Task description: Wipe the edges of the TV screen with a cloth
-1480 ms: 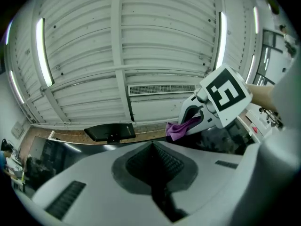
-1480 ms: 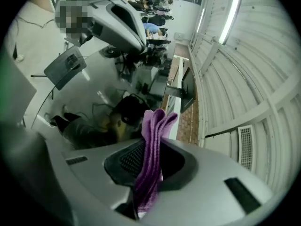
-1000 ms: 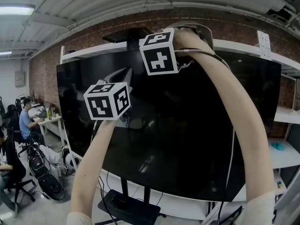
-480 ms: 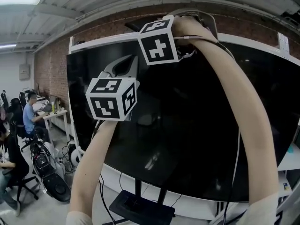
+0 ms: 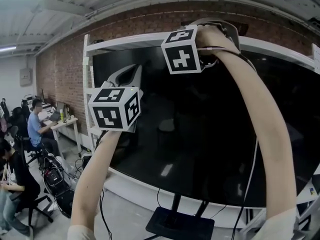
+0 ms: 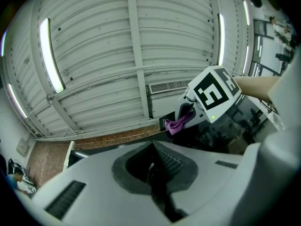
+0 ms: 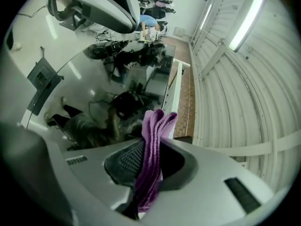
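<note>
Purple cloth (image 7: 149, 173) (folded) clamped between right gripper (image 7: 156, 147) fingers, left gripper (image 6: 151, 166) fingers closed, empty

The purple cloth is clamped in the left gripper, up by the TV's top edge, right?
No. The purple cloth is clamped in the right gripper, not the left, up by the TV's top edge. The right gripper view shows it between the jaws.

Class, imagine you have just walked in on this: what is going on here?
A person holds two grippers up to a large black TV screen. The right gripper has its jaws shut on a folded purple cloth, held at the screen's top edge. The left gripper, jaws shut and empty, hangs before the screen's upper left.
</note>
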### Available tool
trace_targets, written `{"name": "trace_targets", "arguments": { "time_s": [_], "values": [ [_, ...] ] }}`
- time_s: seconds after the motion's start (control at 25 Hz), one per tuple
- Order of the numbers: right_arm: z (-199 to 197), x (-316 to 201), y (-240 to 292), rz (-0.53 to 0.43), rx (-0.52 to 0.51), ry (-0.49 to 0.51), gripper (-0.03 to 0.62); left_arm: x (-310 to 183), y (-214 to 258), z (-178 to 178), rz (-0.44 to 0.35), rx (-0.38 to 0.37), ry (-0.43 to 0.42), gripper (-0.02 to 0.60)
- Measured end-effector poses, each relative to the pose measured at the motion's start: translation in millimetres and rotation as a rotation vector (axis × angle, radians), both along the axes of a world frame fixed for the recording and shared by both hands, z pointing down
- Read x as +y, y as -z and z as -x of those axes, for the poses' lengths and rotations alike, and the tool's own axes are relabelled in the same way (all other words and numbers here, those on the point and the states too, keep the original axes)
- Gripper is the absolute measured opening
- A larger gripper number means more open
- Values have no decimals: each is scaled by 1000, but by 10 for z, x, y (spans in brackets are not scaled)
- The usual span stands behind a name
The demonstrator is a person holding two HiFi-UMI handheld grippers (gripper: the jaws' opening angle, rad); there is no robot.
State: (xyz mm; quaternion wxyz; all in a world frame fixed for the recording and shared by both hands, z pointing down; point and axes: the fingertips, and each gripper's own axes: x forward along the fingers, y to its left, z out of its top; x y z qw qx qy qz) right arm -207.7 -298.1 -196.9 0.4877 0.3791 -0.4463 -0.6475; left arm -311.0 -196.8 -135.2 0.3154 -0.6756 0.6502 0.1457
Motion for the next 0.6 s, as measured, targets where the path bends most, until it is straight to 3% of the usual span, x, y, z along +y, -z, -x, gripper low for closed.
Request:
{"name": "trace_targets", "arguments": {
  "time_s": [0.16,0.48,0.6],
  "values": [
    [557,-71,-40,-22,-21,-5,61,-3,-128,557,9,-20,6,15],
    [1472,-182,-48,-1,-13,24,61,-152,-296,1549,6,54,2,15],
    [1906,-172,-53,-48,19,42,61,-245,-372,1843,6,63,3,15]
  ]
}}
